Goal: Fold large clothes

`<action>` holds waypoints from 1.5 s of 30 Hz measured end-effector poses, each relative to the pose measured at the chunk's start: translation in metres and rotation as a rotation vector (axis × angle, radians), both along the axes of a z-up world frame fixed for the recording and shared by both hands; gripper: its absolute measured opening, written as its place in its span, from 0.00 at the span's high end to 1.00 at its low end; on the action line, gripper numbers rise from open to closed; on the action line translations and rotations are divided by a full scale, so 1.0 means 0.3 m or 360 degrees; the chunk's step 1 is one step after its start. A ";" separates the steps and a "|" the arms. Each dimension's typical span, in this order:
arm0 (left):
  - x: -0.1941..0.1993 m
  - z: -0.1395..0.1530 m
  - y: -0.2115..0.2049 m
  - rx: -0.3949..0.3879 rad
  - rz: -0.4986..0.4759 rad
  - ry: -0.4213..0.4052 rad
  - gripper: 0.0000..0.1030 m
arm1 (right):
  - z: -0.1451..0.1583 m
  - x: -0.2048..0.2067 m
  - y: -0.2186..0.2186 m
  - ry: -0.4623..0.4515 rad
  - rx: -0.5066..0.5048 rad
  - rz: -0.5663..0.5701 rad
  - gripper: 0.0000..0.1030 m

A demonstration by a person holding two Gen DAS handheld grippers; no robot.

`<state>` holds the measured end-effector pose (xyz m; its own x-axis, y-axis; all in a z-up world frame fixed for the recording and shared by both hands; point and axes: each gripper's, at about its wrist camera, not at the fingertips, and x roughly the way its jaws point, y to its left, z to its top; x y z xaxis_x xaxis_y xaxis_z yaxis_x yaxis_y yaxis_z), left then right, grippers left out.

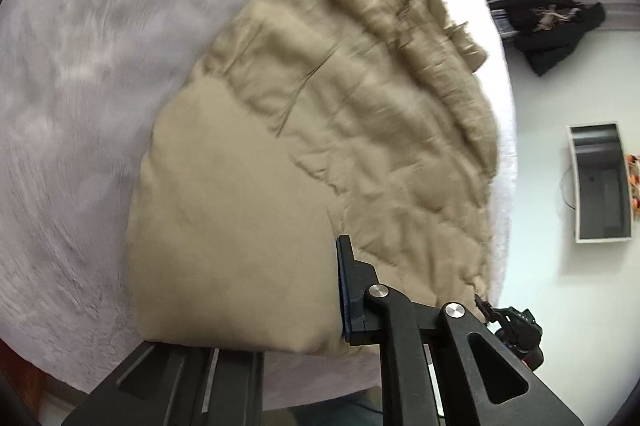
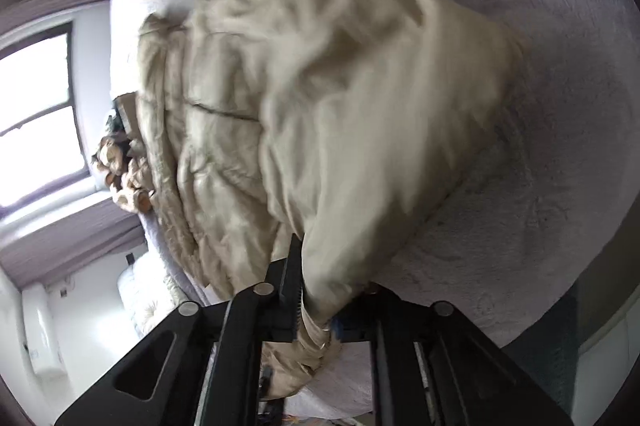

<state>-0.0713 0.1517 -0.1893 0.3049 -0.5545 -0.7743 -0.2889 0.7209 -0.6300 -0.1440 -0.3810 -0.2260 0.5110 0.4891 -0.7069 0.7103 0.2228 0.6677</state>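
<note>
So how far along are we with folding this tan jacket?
Early to midway, I'd judge. Done: the tan jacket lies on the white bedspread, one smooth panel apparently turned over the quilted side. In hand: the right hand-held gripper is shut on a bunched edge, lifting it; the left hand-held gripper seems to clamp another edge, though one finger is hidden. Left: lay this fold down, then flatten the rumpled far end.

Quilted puffy jacket (image 1: 320, 130): plain tan-beige
Fuzzy bed cover (image 1: 80, 66): pale lilac-grey, faint embossed pattern
Left gripper (image 1: 344, 290): black, blue pad
Crumpled garment (image 1: 552, 22): black, pale print
</note>
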 end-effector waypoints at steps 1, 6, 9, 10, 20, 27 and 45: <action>0.015 0.031 0.001 0.0004 -0.0003 -0.0036 0.85 | 0.022 0.014 0.003 -0.0027 -0.0027 0.0038 0.90; 0.143 0.194 -0.001 0.0024 0.0026 -0.0207 0.85 | 0.167 0.144 0.003 -0.0172 -0.0169 0.0262 0.91; 0.236 0.281 0.014 0.0045 0.0032 -0.0309 0.85 | 0.261 0.263 -0.010 -0.0264 -0.0229 0.0349 0.91; 0.283 0.318 0.007 0.0070 0.0031 -0.0353 0.85 | 0.294 0.308 -0.013 -0.0294 -0.0243 0.0371 0.92; 0.744 0.423 -0.029 0.0298 0.0098 -0.0506 0.85 | 0.539 0.892 0.006 -0.0556 -0.0469 0.0788 0.92; 1.033 0.251 -0.043 0.0423 0.0114 -0.0371 0.84 | 0.437 1.236 0.024 -0.0468 -0.0528 0.0880 0.92; 1.095 0.279 -0.023 0.0810 -0.0001 -0.0422 0.11 | 0.301 1.375 0.017 -0.0367 -0.0514 0.0842 0.42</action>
<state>0.2571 0.1447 -0.1056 0.5249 -0.1319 -0.8409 -0.1678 0.9525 -0.2541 0.2684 -0.3758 -0.1358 0.4159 0.4978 -0.7611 0.2966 0.7169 0.6309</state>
